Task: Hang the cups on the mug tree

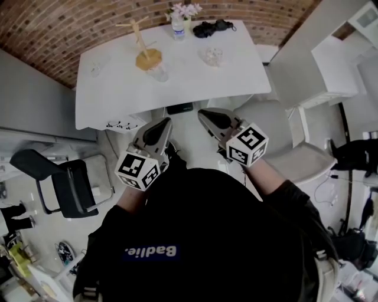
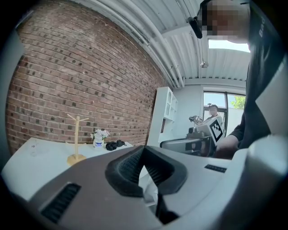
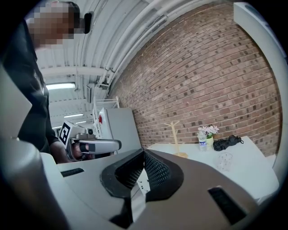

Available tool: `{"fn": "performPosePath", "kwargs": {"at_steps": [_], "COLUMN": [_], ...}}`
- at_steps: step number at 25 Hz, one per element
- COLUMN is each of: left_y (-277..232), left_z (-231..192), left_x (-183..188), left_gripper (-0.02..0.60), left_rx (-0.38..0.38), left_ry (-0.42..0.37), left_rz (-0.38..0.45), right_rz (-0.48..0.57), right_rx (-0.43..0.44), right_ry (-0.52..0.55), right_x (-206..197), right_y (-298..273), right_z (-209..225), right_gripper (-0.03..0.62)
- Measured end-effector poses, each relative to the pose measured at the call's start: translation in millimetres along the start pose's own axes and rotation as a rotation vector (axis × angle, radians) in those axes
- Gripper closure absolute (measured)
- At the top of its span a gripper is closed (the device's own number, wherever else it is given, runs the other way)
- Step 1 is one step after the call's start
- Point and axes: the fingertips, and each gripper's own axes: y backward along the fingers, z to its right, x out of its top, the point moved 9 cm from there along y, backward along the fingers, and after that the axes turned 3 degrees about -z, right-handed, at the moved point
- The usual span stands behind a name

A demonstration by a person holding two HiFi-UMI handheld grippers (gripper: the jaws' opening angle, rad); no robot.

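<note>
A red brick wall (image 1: 53, 29) runs behind a white table (image 1: 236, 76), the biggest piece of furniture in the head view. A person in a black top (image 1: 207, 236) stands back from the table's near edge, with a white chair (image 1: 283, 141) on their right and a black chair (image 1: 65, 183) on their left. The person holds both tools up in front of the chest, well apart from the table and from everything on it. The left gripper (image 1: 160, 127) points towards the table, and in its own view its two dark ribbed pads are pressed together with nothing between them. The right gripper (image 1: 207, 115) sits near it at about the same height, angled slightly inward, and its own view likewise shows the pads closed against each other on nothing. Each tool carries a cube with black and white square markers at the end nearest the person. On the far half of the table the wooden mug tree (image 1: 144, 50) stands upright on its round base. Three clear cups rest on the tabletop: the middle cup (image 1: 158, 72) is just beside the tree's base on the near side, the left cup (image 1: 96, 68) is near the table's left edge, and the right cup (image 1: 212, 56) stands apart to the right of the tree. Along the back edge by the wall are a small pot of pale flowers (image 1: 185, 13), a little bottle (image 1: 178, 29) just beside it, and a crumpled black item (image 1: 212, 26).
</note>
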Motion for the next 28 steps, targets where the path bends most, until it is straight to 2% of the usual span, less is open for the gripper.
{"fn": "performPosePath", "kwargs": {"at_steps": [7,15,18,22,28], "left_y": [-37.3,-72.3,-81.2,-92.8,-113.2], "left_z": [-79.1,-161.2,-182.1,-200.8,-220.6], "left_x": [14.8,24.5,27.1,24.6,13.8], "left_gripper": [0.586,0.586,0.586,0.586,0.586], "left_rx": [-0.050,-0.135,-0.159,-0.155,-0.147], "left_ry": [-0.054,-0.058,-0.072,-0.110,-0.128], "left_rz": [-0.038,-0.085,-0.093,-0.101,-0.171], "right_rz": [-0.014,-0.040,-0.041,-0.057,-0.074], "right_rx": [-0.030,-0.053,-0.074,-0.081,-0.103], "right_ry": [-0.030,-0.047,-0.050,-0.045,-0.049], "right_x": [22.2,42.6,48.2,50.8,49.4], "right_y": [-66.1,-143.6,-162.4,-181.5,-197.8], "right_z": [30.3,52.3,57.8,64.5,85.9], "right_gripper": [0.565,0.565,0.565,0.565,0.565]}}
